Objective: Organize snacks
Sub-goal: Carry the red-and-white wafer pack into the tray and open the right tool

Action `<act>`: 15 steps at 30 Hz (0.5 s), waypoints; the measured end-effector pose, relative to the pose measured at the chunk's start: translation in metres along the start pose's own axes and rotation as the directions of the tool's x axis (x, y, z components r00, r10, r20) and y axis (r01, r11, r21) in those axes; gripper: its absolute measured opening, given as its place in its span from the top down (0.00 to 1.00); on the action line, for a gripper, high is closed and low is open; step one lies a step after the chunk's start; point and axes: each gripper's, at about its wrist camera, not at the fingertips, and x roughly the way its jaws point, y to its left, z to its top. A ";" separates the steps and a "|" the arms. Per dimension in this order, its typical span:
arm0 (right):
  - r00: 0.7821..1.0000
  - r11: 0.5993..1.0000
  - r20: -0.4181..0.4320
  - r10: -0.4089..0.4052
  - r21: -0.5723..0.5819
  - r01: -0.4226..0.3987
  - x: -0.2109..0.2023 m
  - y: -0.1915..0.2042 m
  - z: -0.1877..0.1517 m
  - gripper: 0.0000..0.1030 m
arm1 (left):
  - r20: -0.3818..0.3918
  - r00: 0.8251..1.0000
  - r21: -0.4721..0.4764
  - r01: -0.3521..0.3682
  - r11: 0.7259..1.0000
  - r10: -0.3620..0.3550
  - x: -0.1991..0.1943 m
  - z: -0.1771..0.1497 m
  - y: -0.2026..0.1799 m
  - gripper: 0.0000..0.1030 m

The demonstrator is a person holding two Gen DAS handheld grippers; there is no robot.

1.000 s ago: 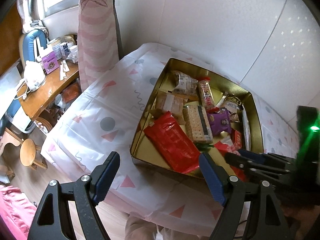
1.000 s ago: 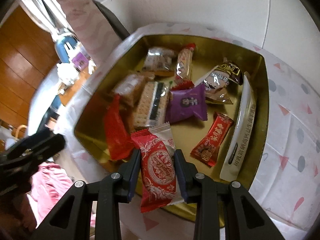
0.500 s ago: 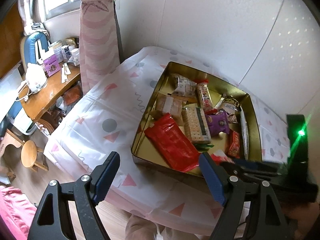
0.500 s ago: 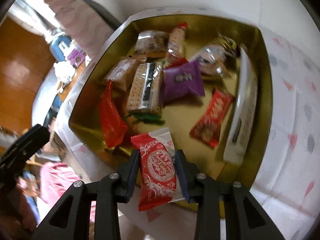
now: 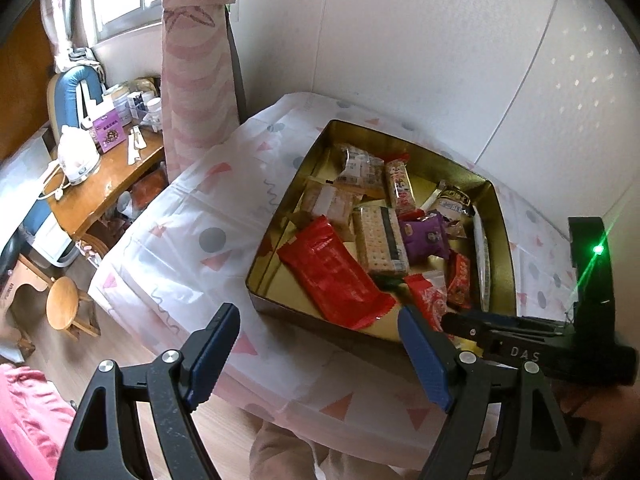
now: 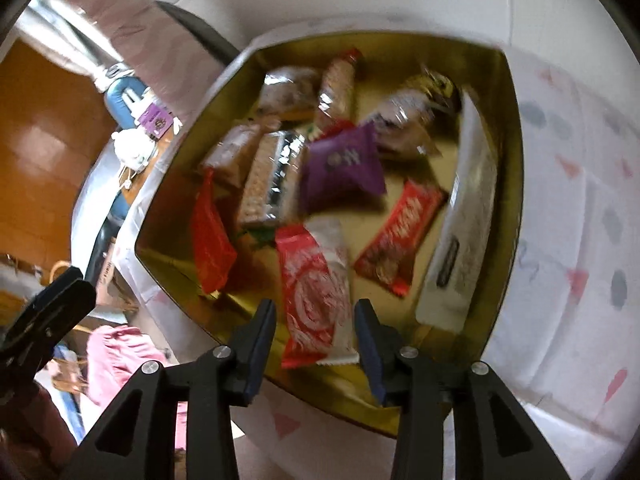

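Note:
A gold tin (image 5: 280,240) (image 6: 514,128) on the table holds several snack packets: a big red bag (image 5: 332,272), a cracker pack (image 5: 380,240), a purple packet (image 5: 426,236) (image 6: 344,164). My right gripper (image 6: 316,322) is open over the tin's near rim. A red-and-white packet (image 6: 316,292) lies between its fingers, apart from both pads, its far end in the tin. The right gripper also shows in the left wrist view (image 5: 452,320). My left gripper (image 5: 316,352) is open and empty, in front of the table edge.
A white cloth with triangles and dots (image 5: 192,232) covers the table. A wall stands behind it. A curtain (image 5: 196,72), a wooden desk with a kettle (image 5: 76,160) and a stool (image 5: 64,300) are to the left. A long white packet (image 6: 464,216) lies along the tin's right wall.
My right gripper has opened and let go of the red-and-white packet, which now lies at the tin's near rim. The left gripper has drawn back a little.

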 end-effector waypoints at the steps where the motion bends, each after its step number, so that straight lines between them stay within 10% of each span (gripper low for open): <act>1: 1.000 1.000 -0.006 0.007 0.000 -0.007 0.000 -0.001 0.000 0.60 | 0.006 1.000 0.007 -0.014 1.000 0.014 -0.001 -0.001 -0.004 0.20; 5: 1.000 0.995 -0.024 -0.005 -0.098 0.003 0.010 0.010 0.006 0.75 | 0.028 0.995 0.029 -0.099 0.995 0.098 -0.008 -0.009 -0.020 0.02; 15: 0.994 0.986 0.092 -0.060 -0.147 0.073 -0.021 0.028 -0.005 0.64 | 0.066 0.989 -0.018 -0.133 0.991 0.134 -0.027 -0.010 -0.018 0.00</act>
